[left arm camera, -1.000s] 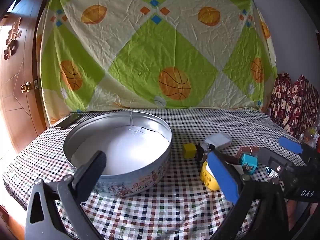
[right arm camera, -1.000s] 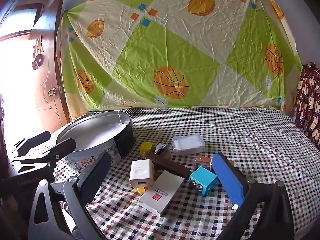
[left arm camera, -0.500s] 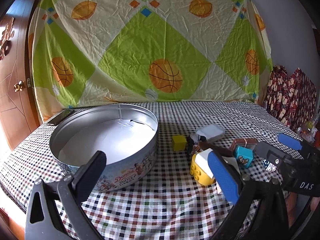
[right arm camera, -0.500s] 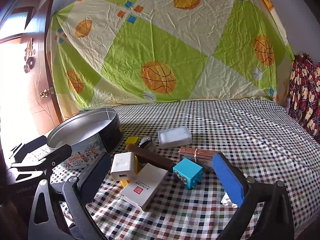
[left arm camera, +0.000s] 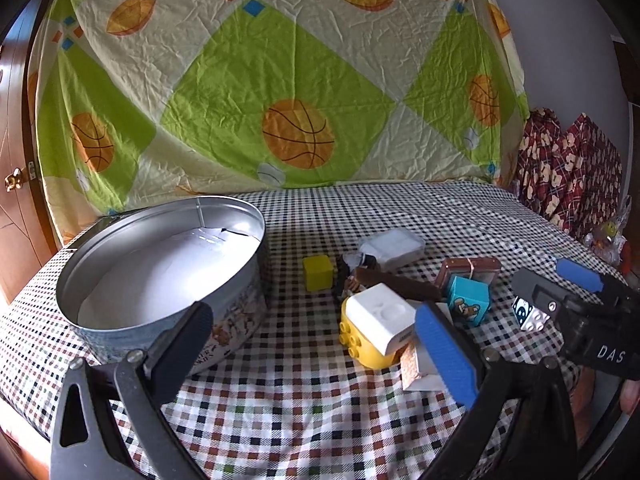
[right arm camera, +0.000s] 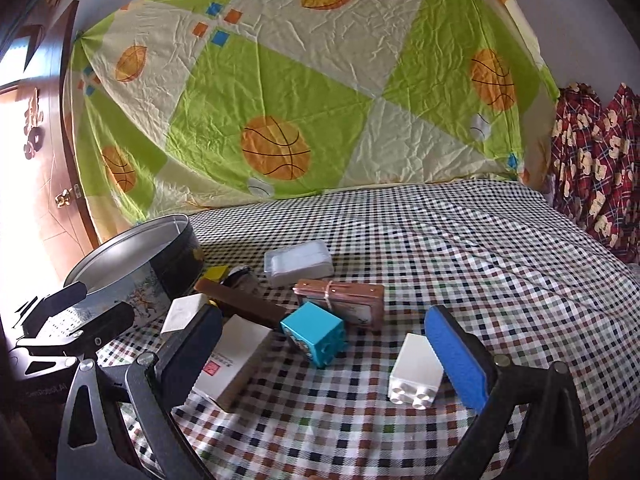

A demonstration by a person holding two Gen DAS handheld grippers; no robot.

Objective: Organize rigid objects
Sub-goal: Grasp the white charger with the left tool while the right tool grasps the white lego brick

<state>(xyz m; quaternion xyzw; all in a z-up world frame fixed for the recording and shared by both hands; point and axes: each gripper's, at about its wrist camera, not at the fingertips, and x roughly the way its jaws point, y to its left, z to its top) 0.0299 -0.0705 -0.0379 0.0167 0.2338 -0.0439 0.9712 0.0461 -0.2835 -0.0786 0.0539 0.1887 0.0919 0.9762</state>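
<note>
A round metal tin (left arm camera: pixel 160 276) with a white lining stands at the left of the checkered table; it also shows in the right wrist view (right arm camera: pixel 132 264). Right of it lies a pile: a yellow cube (left arm camera: pixel 317 273), a white block on a yellow brick (left arm camera: pixel 378 316), a brown bar (right arm camera: pixel 244 304), a teal cube (right arm camera: pixel 316 332), a brown card pack (right arm camera: pixel 340 298), a clear plastic case (right arm camera: pixel 298 262), a white flat box (right arm camera: pixel 236 354) and a white brick (right arm camera: pixel 416 372). My left gripper (left arm camera: pixel 316 360) is open and empty in front of the tin and pile. My right gripper (right arm camera: pixel 328 356) is open and empty over the teal cube and white brick.
A green and cream sheet with basketballs (left arm camera: pixel 280 92) hangs behind the table. A wooden door (right arm camera: pixel 36 140) stands at the left. Red patterned cloth (right arm camera: pixel 592 152) hangs at the right. The table's front edge runs just under both grippers.
Both grippers have moved forward and rightward toward the pile; objects appear larger. The white brick has come into the right wrist view. Both stay open.
</note>
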